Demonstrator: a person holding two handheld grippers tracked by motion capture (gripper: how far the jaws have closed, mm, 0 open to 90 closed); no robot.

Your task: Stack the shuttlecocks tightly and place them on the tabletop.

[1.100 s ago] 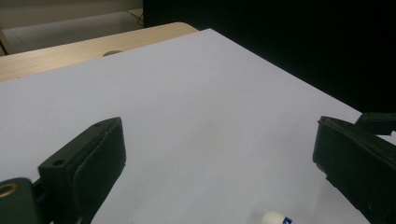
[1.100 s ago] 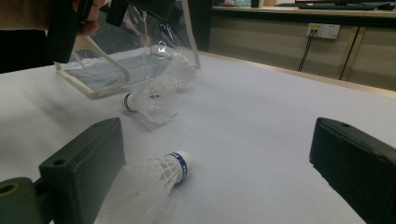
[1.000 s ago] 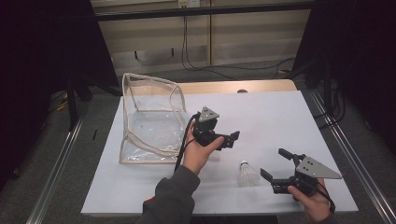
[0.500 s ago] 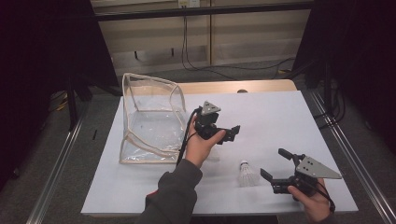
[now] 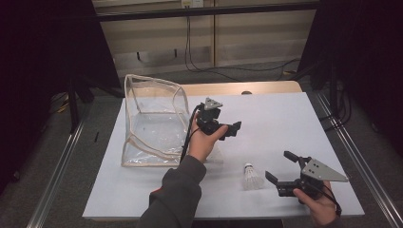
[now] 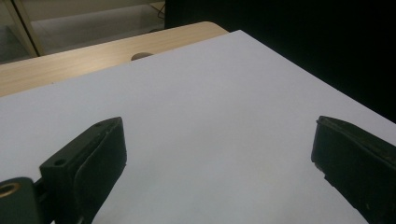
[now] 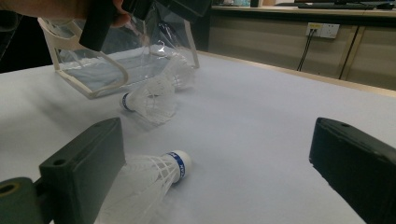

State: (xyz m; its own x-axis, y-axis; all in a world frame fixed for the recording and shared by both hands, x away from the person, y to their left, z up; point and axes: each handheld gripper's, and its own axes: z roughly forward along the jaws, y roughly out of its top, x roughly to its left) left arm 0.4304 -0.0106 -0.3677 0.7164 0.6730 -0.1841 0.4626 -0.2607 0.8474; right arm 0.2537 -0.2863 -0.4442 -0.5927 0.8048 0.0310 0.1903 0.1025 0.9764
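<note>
The right tool (image 5: pixel 280 175) rests low on the worktop (image 5: pixel 285 118) with its jaws spread wide and nothing between them. The nearest shuttlecock (image 5: pixel 252 176) lies on its side just beyond the tips, just beside the left-hand jaw in the right gripper view, cork end (image 7: pixel 180 164) pointing into the gap.

It should handle as almost weightless. The feather skirt (image 7: pixel 135 186) looks thin and springy and would likely crush or splay under a hard squeeze, so the firmer place to take it is the rounded cork with its blue band, or the narrow neck just behind it. The cork is smooth and round and could squirt out of flat pads; a gentle, centred close seems wiser.

A second shuttlecock (image 7: pixel 149 100) lies between the nearest shuttlecock and the clear bag (image 5: pixel 152 121), with a third (image 7: pixel 180 70) close against the bag's mouth. The left tool (image 5: pixel 227 129) is held up in the air just beside the bag, on the side towards the nearest shuttlecock, its jaws also wide and empty, looking out over bare worktop.

Around the nearest shuttlecock there is open room on the far side and towards the bag. The worktop's near edge is close behind the right tool, so a light nudge could roll the shuttlecock off.
</note>
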